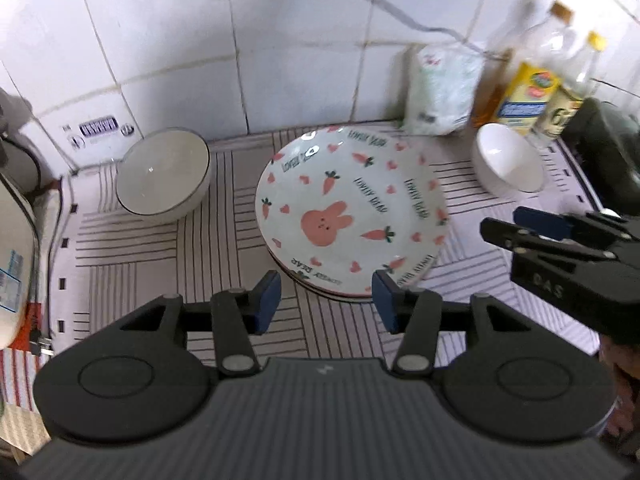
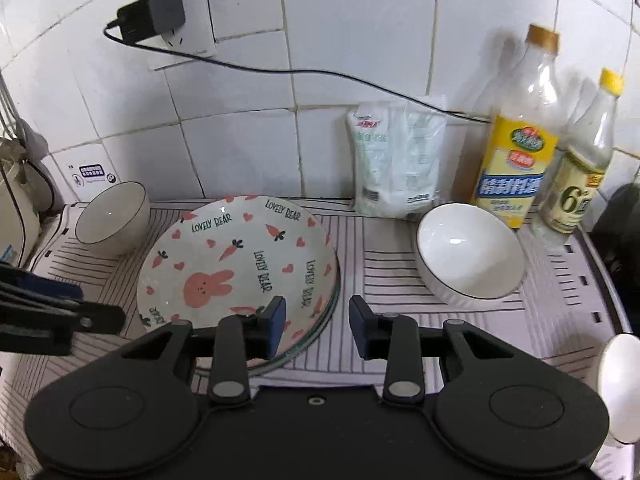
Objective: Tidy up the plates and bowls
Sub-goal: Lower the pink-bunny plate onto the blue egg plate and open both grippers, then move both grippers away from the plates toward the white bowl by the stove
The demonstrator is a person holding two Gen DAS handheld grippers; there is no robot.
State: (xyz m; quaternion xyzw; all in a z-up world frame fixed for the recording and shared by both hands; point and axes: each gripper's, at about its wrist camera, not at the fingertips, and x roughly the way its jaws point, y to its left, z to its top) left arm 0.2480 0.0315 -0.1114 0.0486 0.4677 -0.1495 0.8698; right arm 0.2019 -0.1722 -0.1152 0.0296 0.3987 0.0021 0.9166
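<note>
A rabbit-and-carrot patterned plate (image 1: 352, 208) (image 2: 236, 256) lies stacked on another plate on the striped mat. A white bowl with a dark rim (image 1: 164, 174) (image 2: 110, 218) stands at the left by the wall. A second white bowl (image 1: 506, 162) (image 2: 470, 254) stands at the right. My left gripper (image 1: 326, 300) is open and empty, just in front of the plate's near edge. My right gripper (image 2: 316, 328) is open and empty, over the plate's right near edge; it also shows in the left wrist view (image 1: 560, 248).
Two bottles (image 2: 520, 132) (image 2: 580, 160) and a white bag (image 2: 400, 160) stand against the tiled wall at the back right. A charger and cable (image 2: 152, 16) hang from the wall socket. A white appliance (image 1: 12, 256) sits at the left edge, a dark object (image 1: 608, 152) at the right.
</note>
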